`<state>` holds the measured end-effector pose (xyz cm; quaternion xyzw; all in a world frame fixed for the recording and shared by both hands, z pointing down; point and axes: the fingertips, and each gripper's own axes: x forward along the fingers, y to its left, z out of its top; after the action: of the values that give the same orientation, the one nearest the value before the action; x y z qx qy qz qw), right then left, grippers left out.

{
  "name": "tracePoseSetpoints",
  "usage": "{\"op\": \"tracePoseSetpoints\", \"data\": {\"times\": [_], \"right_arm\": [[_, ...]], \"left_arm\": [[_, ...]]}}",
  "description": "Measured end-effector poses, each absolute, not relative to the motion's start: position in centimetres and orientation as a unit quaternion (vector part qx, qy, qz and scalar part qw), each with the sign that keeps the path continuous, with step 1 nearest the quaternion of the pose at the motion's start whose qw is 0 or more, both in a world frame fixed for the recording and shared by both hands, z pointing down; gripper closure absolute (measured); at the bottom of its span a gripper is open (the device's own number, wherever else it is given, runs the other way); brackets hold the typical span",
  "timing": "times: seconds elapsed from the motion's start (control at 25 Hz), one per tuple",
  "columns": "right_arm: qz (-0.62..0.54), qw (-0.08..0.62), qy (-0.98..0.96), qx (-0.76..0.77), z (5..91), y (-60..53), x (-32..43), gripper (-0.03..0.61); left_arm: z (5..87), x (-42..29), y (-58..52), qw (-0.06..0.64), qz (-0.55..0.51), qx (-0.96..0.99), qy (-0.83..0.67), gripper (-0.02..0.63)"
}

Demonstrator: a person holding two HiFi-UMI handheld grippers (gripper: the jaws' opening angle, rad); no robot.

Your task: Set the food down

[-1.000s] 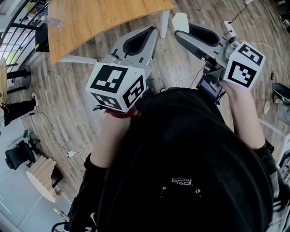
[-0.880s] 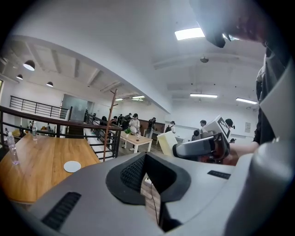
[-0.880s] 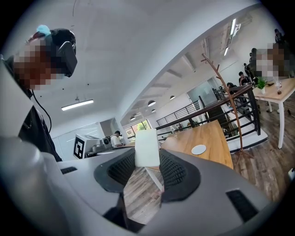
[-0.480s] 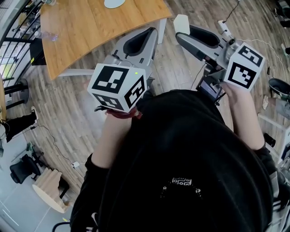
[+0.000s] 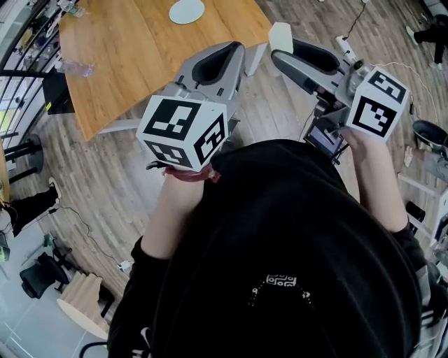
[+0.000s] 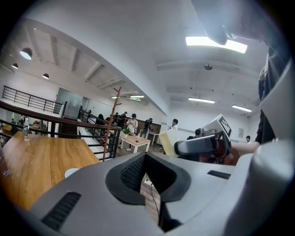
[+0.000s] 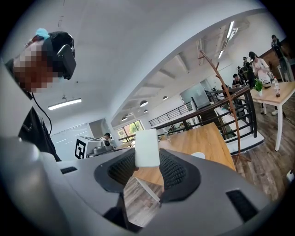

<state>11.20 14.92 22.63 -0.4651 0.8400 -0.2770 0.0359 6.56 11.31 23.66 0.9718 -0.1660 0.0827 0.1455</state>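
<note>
Fingers [image 7: 173, 170], ribbed and dark, on smooth white rectangular block [image 7: 147, 147]

Open-plan office, as I see it from my station; ceiling light panels [image 6: 216, 42] at upper right of the left gripper view; black railing [image 6: 27, 99] at its left; people [image 6: 133, 123] round a desk [image 6: 137, 138] mid-frame; wooden table [image 5: 140, 56] upper left of the head view, plank floor [image 5: 105, 175] below it; office chair [image 5: 36, 276] lower left.

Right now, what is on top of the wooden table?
A white round plate and what looks like a clear bottle lie on the wooden table. The left gripper covers part of its near edge.
</note>
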Motion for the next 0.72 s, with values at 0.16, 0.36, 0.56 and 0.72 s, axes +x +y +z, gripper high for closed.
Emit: {"op": "tracePoseSetpoints", "data": {"times": [0.16,0.36,0.56,0.72], "right_arm": [[-0.283,0.034,0.837,-0.468,23.3,11.6,9.8,0.407],[-0.288,0.028,0.834,-0.469,23.6,7.9,8.3,0.407],[-0.282,0.026,0.838,-0.467,23.4,5.5,6.8,0.407],[-0.283,0.026,0.84,-0.463,23.1,4.2,6.3,0.407]], "left_arm": [[24.8,5.3,8.3,0.142,0.1,0.972,-0.156,0.615],[25.2,3.4,4.8,0.143,0.099,0.973,-0.154,0.616],[25.7,1.6,2.5,0.148,0.098,0.97,-0.164,0.615],[25.9,0.5,1.5,0.159,0.096,0.967,-0.176,0.617]]}}
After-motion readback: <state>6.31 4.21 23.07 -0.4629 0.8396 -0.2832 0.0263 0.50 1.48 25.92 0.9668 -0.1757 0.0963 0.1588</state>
